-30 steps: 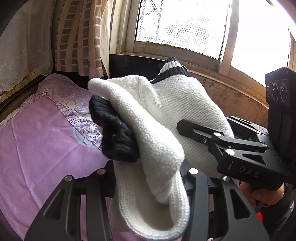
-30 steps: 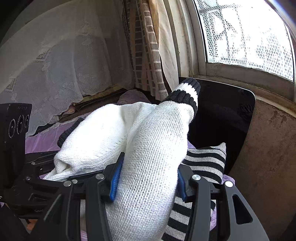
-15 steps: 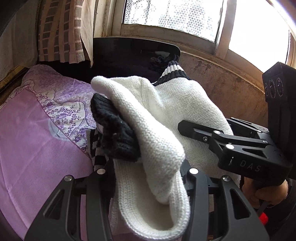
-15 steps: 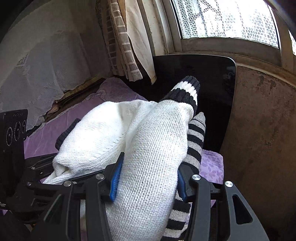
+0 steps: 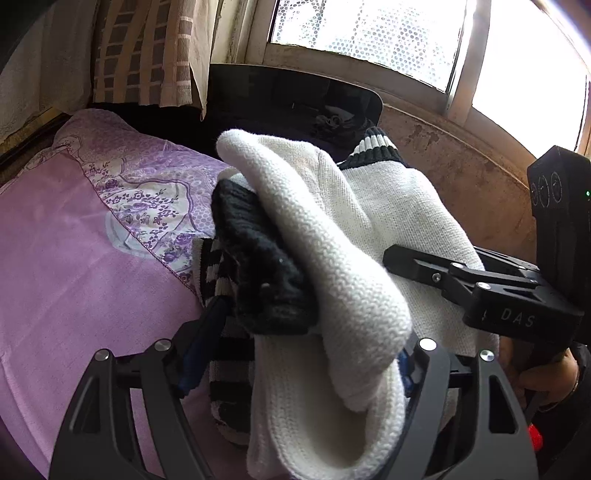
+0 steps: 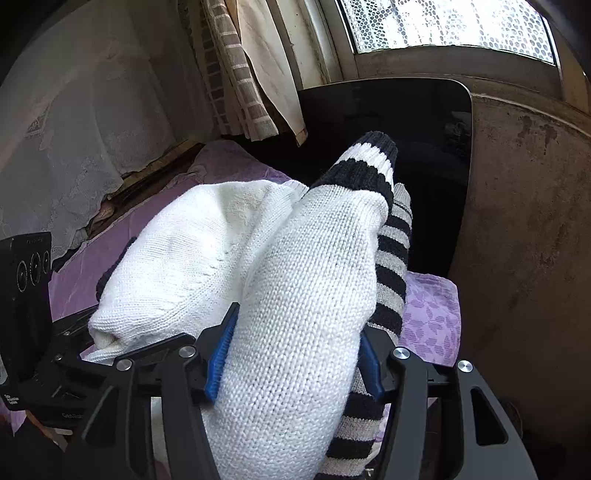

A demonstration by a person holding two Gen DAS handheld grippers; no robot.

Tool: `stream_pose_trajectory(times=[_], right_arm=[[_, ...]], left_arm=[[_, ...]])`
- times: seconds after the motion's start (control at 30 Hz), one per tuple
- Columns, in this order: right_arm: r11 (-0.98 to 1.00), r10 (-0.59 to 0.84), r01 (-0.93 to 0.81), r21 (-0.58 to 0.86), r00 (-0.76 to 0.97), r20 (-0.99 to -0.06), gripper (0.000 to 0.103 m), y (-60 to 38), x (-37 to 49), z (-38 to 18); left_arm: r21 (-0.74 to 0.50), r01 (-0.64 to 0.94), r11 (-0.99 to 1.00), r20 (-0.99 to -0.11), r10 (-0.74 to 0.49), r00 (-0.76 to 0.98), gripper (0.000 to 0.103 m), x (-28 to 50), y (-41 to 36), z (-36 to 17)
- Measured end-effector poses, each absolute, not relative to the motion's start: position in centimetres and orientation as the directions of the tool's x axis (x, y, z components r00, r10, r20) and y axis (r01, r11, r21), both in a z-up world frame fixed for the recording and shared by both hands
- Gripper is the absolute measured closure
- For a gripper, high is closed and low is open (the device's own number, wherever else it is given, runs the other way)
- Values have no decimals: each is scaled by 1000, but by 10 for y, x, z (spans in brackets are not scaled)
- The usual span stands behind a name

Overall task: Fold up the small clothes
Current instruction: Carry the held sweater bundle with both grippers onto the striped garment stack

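Observation:
A folded white knit sweater (image 5: 351, 229) with black-and-white banded cuffs lies on top of a black-and-grey striped garment (image 5: 229, 354) on the purple bedspread (image 5: 74, 277). My left gripper (image 5: 306, 339) straddles the sweater's near fold and its black cuff. Its jaws are opening, and the left pad (image 5: 199, 347) stands clear of the knit. My right gripper (image 6: 295, 332) has the sweater's sleeve (image 6: 295, 277) between its blue pads (image 6: 219, 358). Those jaws are also opening, though the knit still fills the gap and touches both pads. The striped garment (image 6: 395, 258) shows under the sleeve.
A glossy black panel (image 6: 406, 122) stands at the bed's far end, under the window (image 5: 369, 33). A stained wall (image 6: 517, 221) runs close on the right. Checked and lace curtains (image 5: 147, 51) hang at the left. A hand (image 5: 543, 380) holds the right gripper's handle.
Both grippers sank with the sweater, which now rests on the striped garment. The left jaws spread wide and the left pad came off the knit. The right jaws widened slightly.

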State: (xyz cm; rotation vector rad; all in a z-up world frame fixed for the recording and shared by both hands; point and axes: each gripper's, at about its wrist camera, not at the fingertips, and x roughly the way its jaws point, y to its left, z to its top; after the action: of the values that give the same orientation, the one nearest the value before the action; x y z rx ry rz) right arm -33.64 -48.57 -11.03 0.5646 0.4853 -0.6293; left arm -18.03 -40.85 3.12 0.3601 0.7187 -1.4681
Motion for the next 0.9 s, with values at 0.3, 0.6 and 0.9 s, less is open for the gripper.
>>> stream_pose_trajectory(times=[0.3,0.6,0.9], right_arm=[[646,-403,681,345,688,-603,36,-491,-337,-110],[625,-425,711,321,656,-624,30,-491,-334,-108],[607,-453,746,274,607,-653,27,-490,-327,-103]], left_arm=[[-187,975,120,-623,-782,-24,22,-179,-406,31],[-98,986,136,-593,-804,52,22,-189,-399,33],[-64,988,143,-571,-817,81,22,-193,-394,33]])
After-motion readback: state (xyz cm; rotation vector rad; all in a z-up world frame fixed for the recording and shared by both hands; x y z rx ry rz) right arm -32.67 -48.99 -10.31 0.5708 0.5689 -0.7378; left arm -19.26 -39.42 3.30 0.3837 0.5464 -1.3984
